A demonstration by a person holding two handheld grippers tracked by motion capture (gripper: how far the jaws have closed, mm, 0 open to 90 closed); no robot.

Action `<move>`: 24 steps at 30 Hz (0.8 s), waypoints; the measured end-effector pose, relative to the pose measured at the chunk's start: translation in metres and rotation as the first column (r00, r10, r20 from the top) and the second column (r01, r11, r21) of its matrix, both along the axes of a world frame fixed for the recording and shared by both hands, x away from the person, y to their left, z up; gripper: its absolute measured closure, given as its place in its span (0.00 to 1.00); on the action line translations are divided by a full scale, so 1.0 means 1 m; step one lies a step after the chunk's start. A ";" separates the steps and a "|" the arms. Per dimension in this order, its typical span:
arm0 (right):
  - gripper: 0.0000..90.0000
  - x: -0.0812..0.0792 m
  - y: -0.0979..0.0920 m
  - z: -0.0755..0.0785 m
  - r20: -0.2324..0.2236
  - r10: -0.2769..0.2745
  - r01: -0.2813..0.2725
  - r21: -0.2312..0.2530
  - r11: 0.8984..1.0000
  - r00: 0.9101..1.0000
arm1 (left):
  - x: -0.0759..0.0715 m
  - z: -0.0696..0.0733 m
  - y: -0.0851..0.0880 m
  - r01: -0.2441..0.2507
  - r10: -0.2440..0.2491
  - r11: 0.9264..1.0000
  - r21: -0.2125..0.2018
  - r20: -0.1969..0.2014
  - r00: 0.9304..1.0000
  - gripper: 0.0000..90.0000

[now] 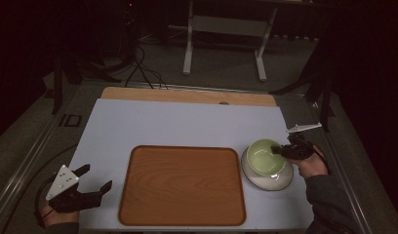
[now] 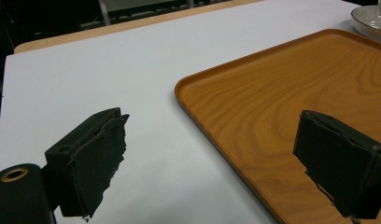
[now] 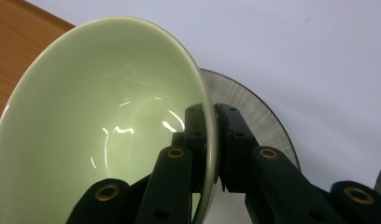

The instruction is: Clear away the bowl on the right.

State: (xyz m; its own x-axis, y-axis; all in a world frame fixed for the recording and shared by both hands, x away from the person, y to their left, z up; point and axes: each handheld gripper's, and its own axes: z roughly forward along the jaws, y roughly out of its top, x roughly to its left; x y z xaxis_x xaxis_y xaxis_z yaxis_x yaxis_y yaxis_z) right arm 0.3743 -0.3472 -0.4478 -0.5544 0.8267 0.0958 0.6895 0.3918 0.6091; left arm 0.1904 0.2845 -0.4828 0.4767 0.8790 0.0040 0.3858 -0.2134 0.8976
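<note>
The left gripper sits at the near left, held in the left hand, jaws spread wide with nothing between them. The right gripper is held in the right hand, a grey sleeve behind it. Its jaws are closed on the bowl rim, one inside, one outside.

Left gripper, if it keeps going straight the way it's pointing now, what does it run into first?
Probably the near left edge of the rectangular wooden tray. The left gripper, open and holding nothing, looks along the white tabletop toward that rim; its height above the table is hard to judge.
</note>
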 end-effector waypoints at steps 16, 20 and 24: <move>0.92 0.005 0.010 0.013 0.025 0.008 -0.009 0.026 1.000 1.000 | 0.000 0.000 0.002 -0.011 0.011 1.000 -0.001 0.005 1.000 0.10; 0.92 0.006 0.014 0.016 0.033 0.013 -0.014 0.032 0.999 0.999 | 0.000 0.000 0.002 -0.012 0.012 1.000 -0.001 0.006 1.000 0.10; 0.92 0.007 0.019 0.020 0.041 0.022 -0.024 0.039 0.999 0.999 | 0.000 0.000 0.002 -0.016 0.016 1.000 -0.006 0.006 1.000 0.10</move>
